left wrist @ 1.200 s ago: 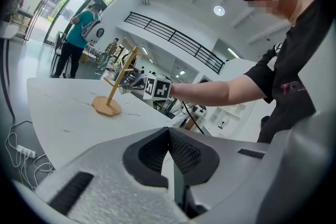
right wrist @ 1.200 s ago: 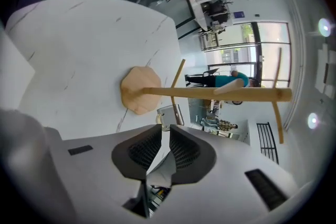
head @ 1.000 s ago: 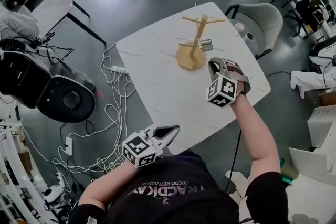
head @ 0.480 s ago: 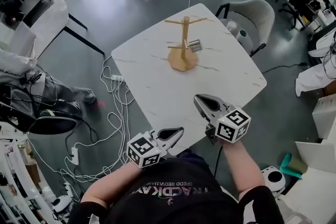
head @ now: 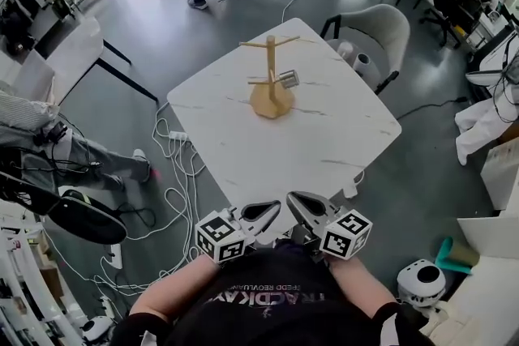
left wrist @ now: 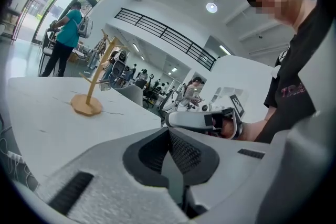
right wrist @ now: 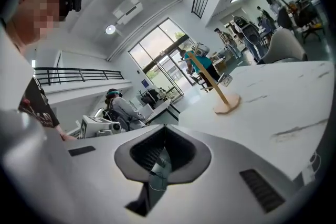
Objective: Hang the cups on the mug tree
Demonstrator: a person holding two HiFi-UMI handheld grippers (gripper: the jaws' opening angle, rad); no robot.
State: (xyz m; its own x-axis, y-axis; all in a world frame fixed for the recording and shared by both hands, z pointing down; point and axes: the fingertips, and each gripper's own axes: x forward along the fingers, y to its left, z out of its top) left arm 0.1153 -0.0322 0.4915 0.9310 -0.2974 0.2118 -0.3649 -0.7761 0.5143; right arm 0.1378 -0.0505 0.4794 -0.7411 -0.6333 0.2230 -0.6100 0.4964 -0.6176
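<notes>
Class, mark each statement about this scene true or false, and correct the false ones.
1. A metal cup hangs on a lower peg of the wooden mug tree. True.
2. The right claw holds a cup. False: it is shut with nothing in it.
3. The mug tree stands on the white table. True.
4. The left claw is open wide above the tree. False: it is shut and sits at the table's near edge, far from the tree.
5. Several cups stand on the table beside the tree. False: the head view shows no cup on the tabletop, only the one on the tree.
</notes>
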